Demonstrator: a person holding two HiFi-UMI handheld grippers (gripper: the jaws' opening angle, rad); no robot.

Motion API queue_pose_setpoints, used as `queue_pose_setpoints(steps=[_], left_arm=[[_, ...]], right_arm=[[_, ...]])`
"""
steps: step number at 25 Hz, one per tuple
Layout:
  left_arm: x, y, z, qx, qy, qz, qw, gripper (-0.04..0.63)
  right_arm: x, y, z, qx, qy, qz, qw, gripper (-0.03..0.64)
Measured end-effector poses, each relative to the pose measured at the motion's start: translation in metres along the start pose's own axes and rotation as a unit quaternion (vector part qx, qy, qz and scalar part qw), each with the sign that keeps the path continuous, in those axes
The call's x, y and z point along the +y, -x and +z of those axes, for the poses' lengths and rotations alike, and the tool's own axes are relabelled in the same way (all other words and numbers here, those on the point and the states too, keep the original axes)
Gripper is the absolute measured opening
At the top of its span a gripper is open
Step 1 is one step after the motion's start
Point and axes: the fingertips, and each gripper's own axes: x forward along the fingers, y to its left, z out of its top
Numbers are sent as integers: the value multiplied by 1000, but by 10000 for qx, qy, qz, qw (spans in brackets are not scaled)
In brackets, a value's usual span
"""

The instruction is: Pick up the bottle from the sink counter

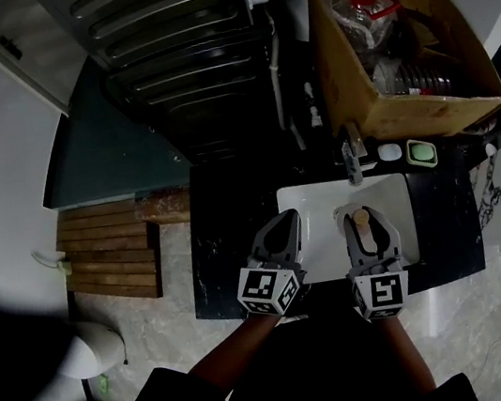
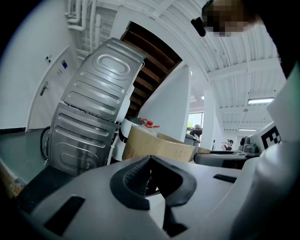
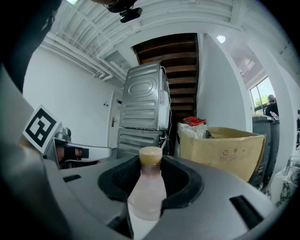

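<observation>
A small pale pink bottle (image 1: 360, 218) with a tan cap stands upright between the jaws of my right gripper (image 1: 366, 223), which is shut on it above the white sink basin (image 1: 313, 203). In the right gripper view the bottle (image 3: 147, 190) fills the gap, and both pads of the right gripper (image 3: 150, 164) press on its body below the neck. My left gripper (image 1: 284, 227) hovers just to the left over the basin's left edge. Its jaw tips meet in the left gripper view (image 2: 150, 158), with nothing between them.
A faucet (image 1: 352, 163) and a green soap dish (image 1: 421, 153) sit behind the basin on the black counter (image 1: 230, 246). A cardboard box (image 1: 450, 28) with plastic bottles stands at the back right, a grey stacked washer (image 1: 177, 45) at the back left, and a wooden mat (image 1: 107, 252) on the floor.
</observation>
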Motion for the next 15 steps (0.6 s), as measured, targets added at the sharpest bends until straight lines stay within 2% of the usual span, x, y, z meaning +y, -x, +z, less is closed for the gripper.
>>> queue_pose_setpoints(steps=[15], left_arm=[[6, -4, -1, 40, 24, 33, 10000, 12]], right_arm=[[5, -5, 2, -48, -37, 104, 9999, 160]])
